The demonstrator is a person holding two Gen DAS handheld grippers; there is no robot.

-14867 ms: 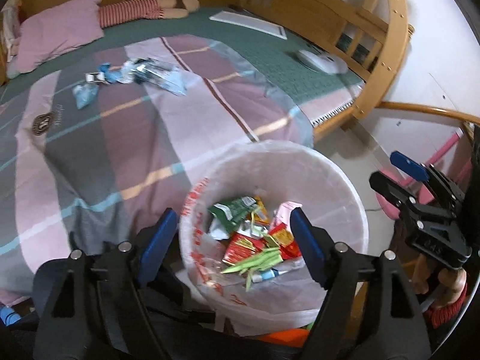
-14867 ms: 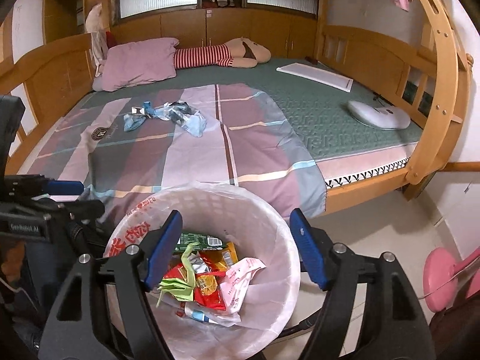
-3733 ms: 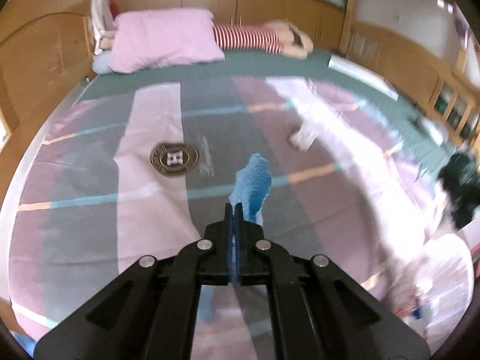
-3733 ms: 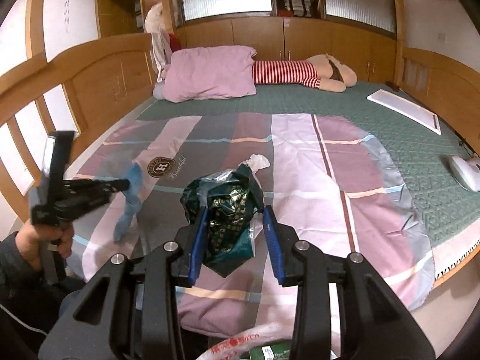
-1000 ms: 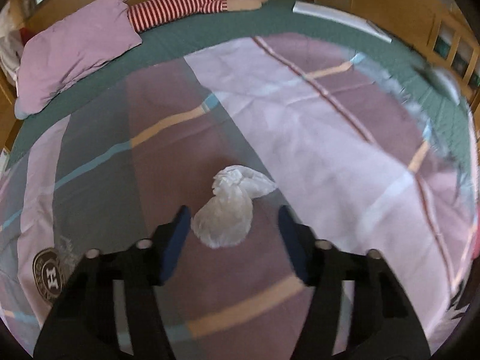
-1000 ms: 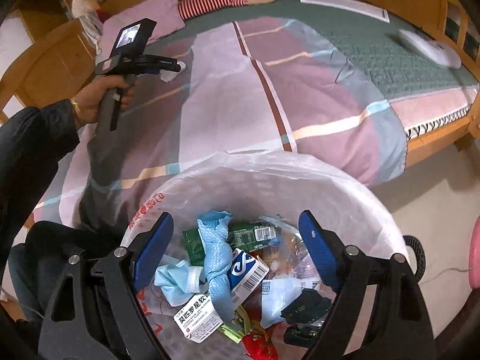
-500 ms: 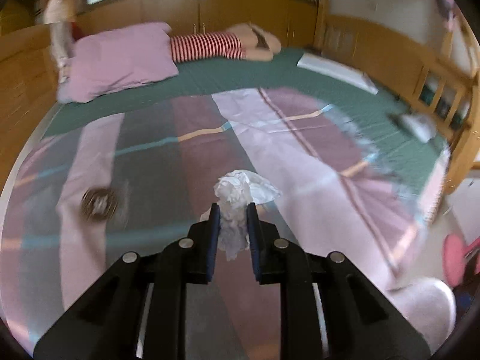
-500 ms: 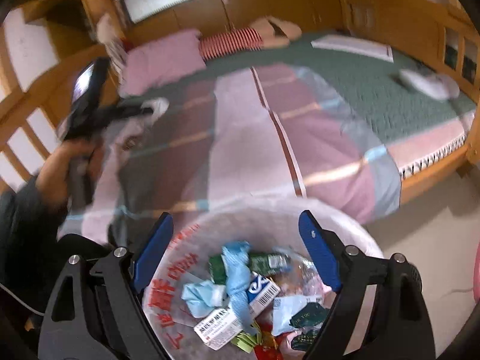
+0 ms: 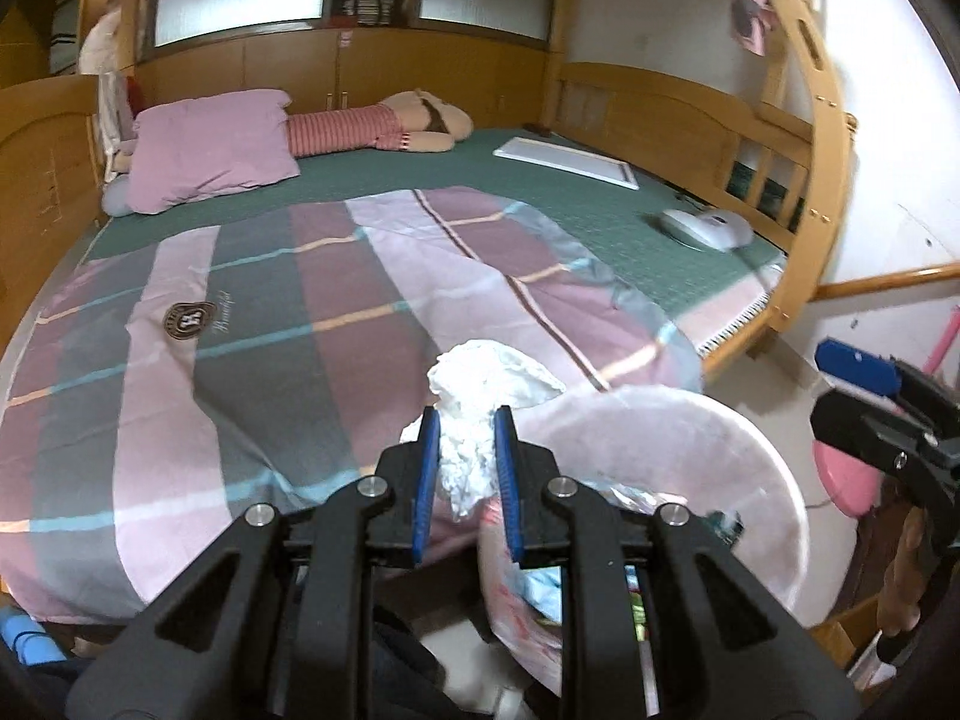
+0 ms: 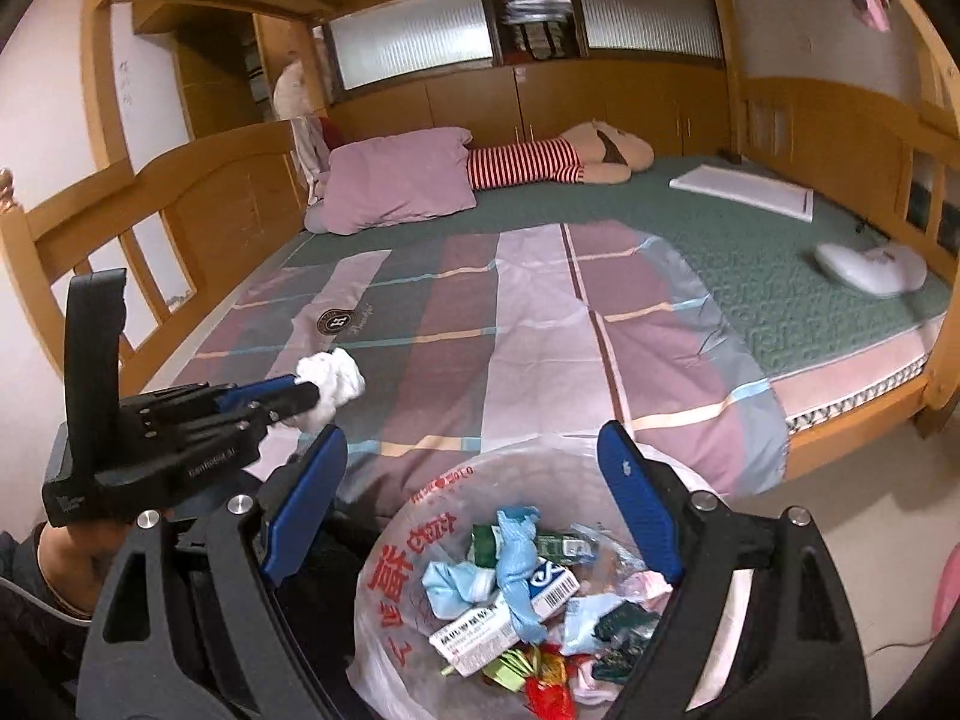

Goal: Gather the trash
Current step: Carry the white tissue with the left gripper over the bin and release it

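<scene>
My left gripper (image 9: pixel 465 450) is shut on a crumpled white tissue (image 9: pixel 480 384), held in the air over the bed's front edge, just left of the bin. It also shows in the right wrist view (image 10: pixel 306 399) with the tissue (image 10: pixel 333 381) in its tips. The white bin (image 9: pixel 744 468) lined with a clear bag holds several wrappers, boxes and blue rags (image 10: pixel 510 564). My right gripper (image 10: pixel 474 498) is open and empty, its fingers spread above the bin (image 10: pixel 384 576).
A striped quilt (image 9: pixel 288 312) covers the bed's near half, a green mat (image 10: pixel 780 252) the rest. A pink pillow (image 9: pixel 210 150), a striped doll (image 10: pixel 540 162), a white board (image 10: pixel 744 189) and a white device (image 9: pixel 702 228) lie on it. Wooden bed frame (image 9: pixel 828 180) stands right.
My left gripper has carried the tissue off the quilt, back and right to the bin's edge. The right gripper has stayed open over the bin.
</scene>
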